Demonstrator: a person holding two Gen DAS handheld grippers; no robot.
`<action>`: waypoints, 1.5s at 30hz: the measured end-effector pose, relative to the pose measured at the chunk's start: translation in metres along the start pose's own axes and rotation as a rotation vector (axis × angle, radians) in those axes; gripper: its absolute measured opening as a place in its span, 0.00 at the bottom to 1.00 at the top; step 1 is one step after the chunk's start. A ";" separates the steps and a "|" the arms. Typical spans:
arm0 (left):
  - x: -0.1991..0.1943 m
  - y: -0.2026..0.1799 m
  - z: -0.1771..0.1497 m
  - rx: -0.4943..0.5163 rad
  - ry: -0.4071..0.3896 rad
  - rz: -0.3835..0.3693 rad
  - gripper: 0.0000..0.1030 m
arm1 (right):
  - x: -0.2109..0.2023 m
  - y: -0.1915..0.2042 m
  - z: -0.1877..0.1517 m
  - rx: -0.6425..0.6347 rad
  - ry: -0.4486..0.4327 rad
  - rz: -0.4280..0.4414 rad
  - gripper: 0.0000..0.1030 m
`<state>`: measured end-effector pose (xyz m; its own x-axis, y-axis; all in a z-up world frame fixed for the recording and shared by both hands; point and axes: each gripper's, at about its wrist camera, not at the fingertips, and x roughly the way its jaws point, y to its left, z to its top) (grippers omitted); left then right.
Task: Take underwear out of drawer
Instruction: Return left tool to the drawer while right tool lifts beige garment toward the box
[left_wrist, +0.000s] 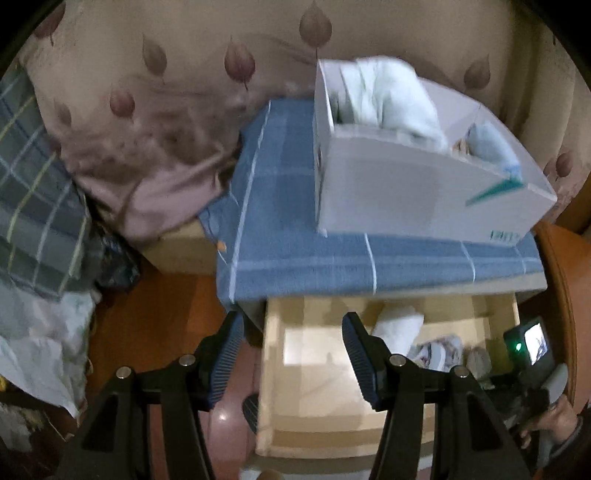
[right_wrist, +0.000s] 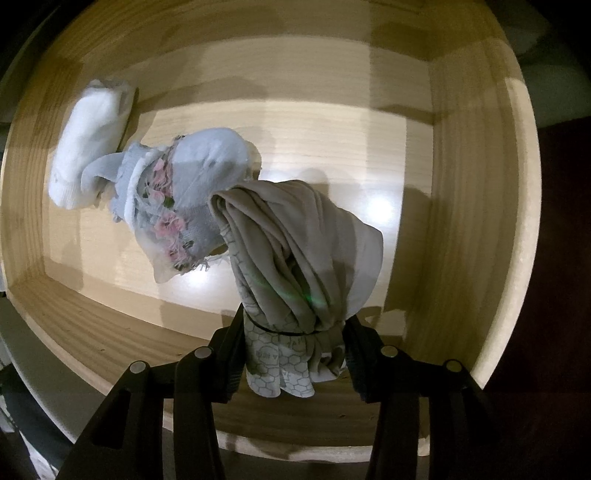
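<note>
The pale wooden drawer (right_wrist: 461, 155) stands pulled out. In the right wrist view my right gripper (right_wrist: 293, 343) is shut on a bunched grey-beige pair of underwear (right_wrist: 295, 251) with a honeycomb-print band, which hangs above the drawer floor. Beside it lie a grey-blue pair with pink flowers (right_wrist: 184, 192) and a white rolled piece (right_wrist: 88, 140). In the left wrist view my left gripper (left_wrist: 291, 343) is open and empty above the drawer's (left_wrist: 280, 369) left front corner. The white roll (left_wrist: 399, 328) and the flowered pair (left_wrist: 439, 350) show there too.
A white cardboard box (left_wrist: 417, 195) holding folded light clothes sits on a blue checked cloth (left_wrist: 288, 221) over the cabinet top. Pink leaf-print bedding (left_wrist: 147, 110) and a plaid pillow (left_wrist: 33, 184) lie to the left. A hand with the other gripper's screen (left_wrist: 532, 343) is at the right.
</note>
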<state>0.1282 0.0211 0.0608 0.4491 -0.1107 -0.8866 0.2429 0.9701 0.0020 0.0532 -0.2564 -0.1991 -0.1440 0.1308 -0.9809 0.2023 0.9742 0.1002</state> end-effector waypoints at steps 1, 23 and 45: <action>0.004 -0.003 -0.005 -0.002 0.000 -0.005 0.55 | 0.000 0.001 -0.001 0.001 -0.001 0.000 0.42; 0.062 -0.051 -0.074 0.003 0.091 -0.010 0.55 | -0.031 -0.011 -0.008 0.041 -0.114 0.048 0.40; 0.039 -0.045 -0.081 -0.023 -0.056 0.057 0.55 | -0.146 0.005 -0.062 -0.004 -0.527 -0.002 0.40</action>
<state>0.0655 -0.0089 -0.0111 0.5091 -0.0659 -0.8582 0.1959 0.9798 0.0410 0.0153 -0.2591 -0.0455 0.3627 0.0197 -0.9317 0.1984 0.9752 0.0978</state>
